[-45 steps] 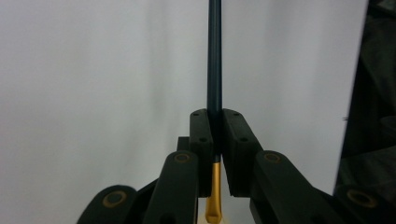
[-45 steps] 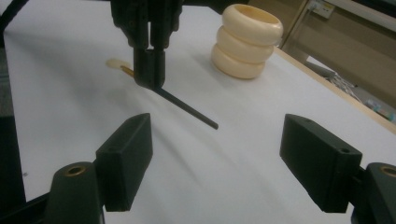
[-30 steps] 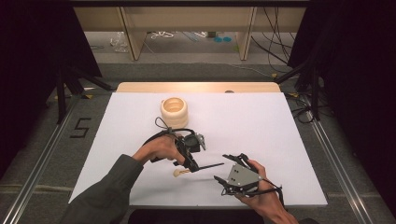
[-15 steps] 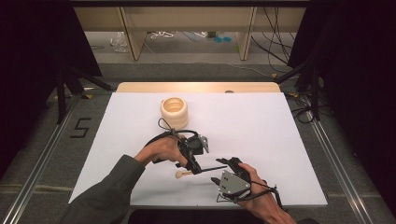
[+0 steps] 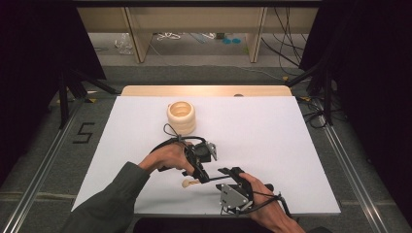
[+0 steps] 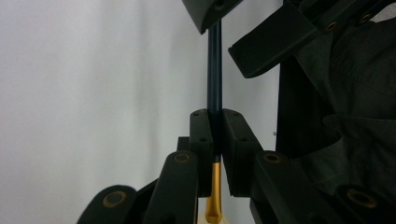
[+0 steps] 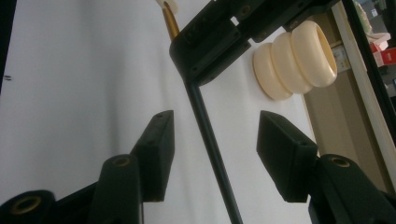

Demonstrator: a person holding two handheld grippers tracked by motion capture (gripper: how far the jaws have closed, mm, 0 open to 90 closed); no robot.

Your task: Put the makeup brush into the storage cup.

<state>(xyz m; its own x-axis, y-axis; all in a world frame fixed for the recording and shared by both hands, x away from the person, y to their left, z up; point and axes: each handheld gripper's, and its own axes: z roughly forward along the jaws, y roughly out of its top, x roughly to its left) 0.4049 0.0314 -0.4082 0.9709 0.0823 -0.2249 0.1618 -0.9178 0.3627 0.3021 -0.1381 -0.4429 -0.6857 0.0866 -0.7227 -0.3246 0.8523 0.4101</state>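
Handover is under way and not yet complete. At lower centre-left of the high view, the left gripper [image 5: 198, 174] is clamping a thin dark rod [image 5: 216, 179] with a gold collar and a cream knob [image 5: 185, 183] at its near end; in the left gripper view the pads are pressing on the rod [image 6: 214, 74] just above the gold section. The rod is lying roughly level above the white table [image 5: 272, 145], running rightward from the left gripper toward the right one.

At lower centre-right of the high view, the right gripper [image 5: 228, 173] is taking up the free end. In the right gripper view its jaws are standing at middle width, having just been closing, with the rod [image 7: 210, 144] passing between them and touching neither pad. Remaining work, by my judgement: closing on the rod, then release by the left.

Other items: a cream ribbed ring stack [image 5: 181, 116] is sitting at upper centre-left of the table, well apart from both grippers. Nothing is obstructing the rod's path.
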